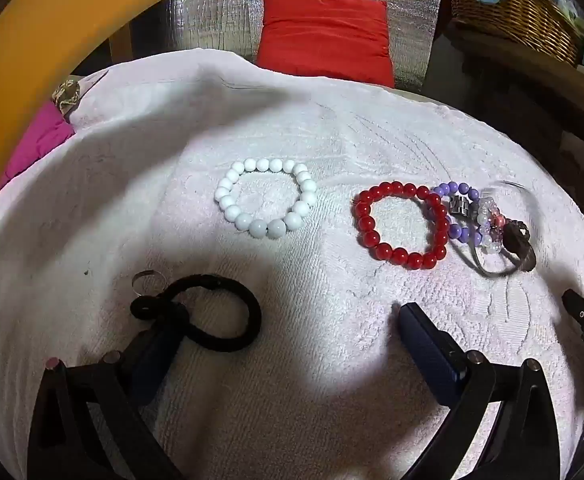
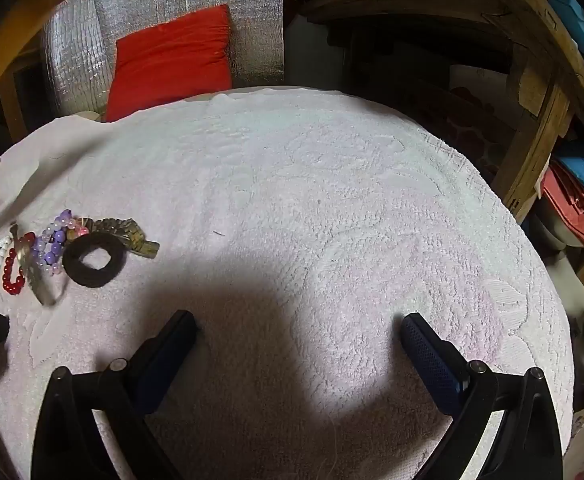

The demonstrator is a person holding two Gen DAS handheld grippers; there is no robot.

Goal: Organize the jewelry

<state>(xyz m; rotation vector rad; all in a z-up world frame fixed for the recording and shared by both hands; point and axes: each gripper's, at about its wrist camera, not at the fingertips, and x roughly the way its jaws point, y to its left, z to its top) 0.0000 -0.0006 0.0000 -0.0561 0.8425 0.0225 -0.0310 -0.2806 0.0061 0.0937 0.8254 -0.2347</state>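
Jewelry on white towel (image 1: 332, 140): white bead bracelet (image 1: 265, 202) set apart; red bracelet (image 1: 402, 226) touches tangled pile (image 1: 488, 228), possibly unsorted. Black hair tie (image 1: 208, 312) by left tongs (image 1: 284, 328). Both tongs wide, empty; right tongs (image 2: 298, 332) over bare towel.

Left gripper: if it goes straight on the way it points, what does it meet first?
Probably the bare white towel between its open fingers. The left gripper points down at it; the white bracelet lies further ahead.

White bead bracelet (image 1: 265, 200); red bead bracelet (image 1: 402, 226); purple bead bracelet (image 1: 458, 212); black hair tie (image 1: 208, 312); white towel (image 1: 332, 140) with raised pattern; red cushion (image 1: 326, 36); silver quilted foil sheet (image 1: 212, 20); brown wicker basket (image 1: 524, 12).
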